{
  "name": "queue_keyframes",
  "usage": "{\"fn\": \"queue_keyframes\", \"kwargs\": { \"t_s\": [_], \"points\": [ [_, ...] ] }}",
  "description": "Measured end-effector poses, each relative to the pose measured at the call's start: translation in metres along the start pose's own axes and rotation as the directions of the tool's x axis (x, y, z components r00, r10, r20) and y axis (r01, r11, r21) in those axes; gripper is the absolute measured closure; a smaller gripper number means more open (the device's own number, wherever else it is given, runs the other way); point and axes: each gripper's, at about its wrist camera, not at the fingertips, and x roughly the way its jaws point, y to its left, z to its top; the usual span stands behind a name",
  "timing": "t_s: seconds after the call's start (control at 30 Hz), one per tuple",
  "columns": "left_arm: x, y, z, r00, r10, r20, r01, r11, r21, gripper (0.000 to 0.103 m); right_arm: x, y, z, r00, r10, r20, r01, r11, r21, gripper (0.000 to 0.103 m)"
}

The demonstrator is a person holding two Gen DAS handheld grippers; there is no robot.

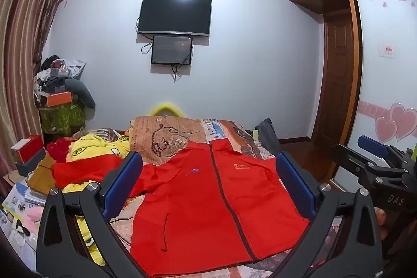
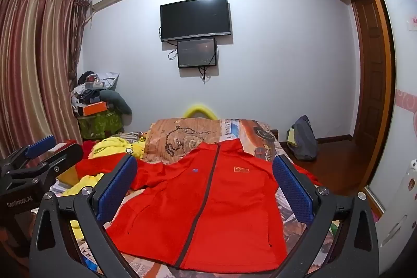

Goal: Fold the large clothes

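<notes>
Overhead, left tool (image 1: pixel 208 184) gaping wide, right tool (image 2: pixel 204 184) likewise, both empty, red jacket (image 2: pixel 208 205) spread flat on bed (image 2: pixel 289 228)

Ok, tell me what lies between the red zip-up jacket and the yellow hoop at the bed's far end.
In both wrist views, only the brown patterned bedcover spans from the red zip-up jacket to the yellow hoop.

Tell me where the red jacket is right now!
The red jacket lies spread flat on the bed, zipper up, in the middle of both wrist views. Its collar points at the brown patterned pillow, and yellow clothes are piled to its left.
</notes>
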Motion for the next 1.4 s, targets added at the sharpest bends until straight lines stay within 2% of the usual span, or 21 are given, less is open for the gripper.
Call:
{"fn": "queue_keyframes", "kwargs": {
  "t_s": [0.23,0.3,0.9,0.97,1.4],
  "points": [
    [0.006,-0.037,-0.002,0.999,0.035,-0.014,-0.035,0.999,0.024,0.000,-0.003,0.000,0.001,1.000,0.004,0.010,-0.004,1.000,0.000,0.000],
    [0.006,0.012,-0.005,1.000,-0.016,-0.008,0.015,0.998,-0.066,0.000,0.000,-0.001,0.000,1.000,0.004,0.004,-0.004,1.000,-0.001,0.000],
    [0.012,0.025,-0.013,1.000,-0.021,-0.014,0.020,0.998,-0.061,0.000,0.002,-0.004,0.001,1.000,0.001,-0.006,-0.001,1.000,0.009,0.000],
    [0.013,0.010,-0.008,1.000,-0.019,-0.017,0.018,0.998,-0.059,0.000,0.003,-0.005,0.001,1.000,0.001,-0.008,-0.001,1.000,0.012,0.000],
    [0.014,0.008,-0.009,0.999,-0.027,-0.020,0.025,0.998,-0.055,0.000,0.004,-0.008,-0.002,1.000,0.001,-0.013,-0.001,1.000,0.022,0.000]
  ]
}}
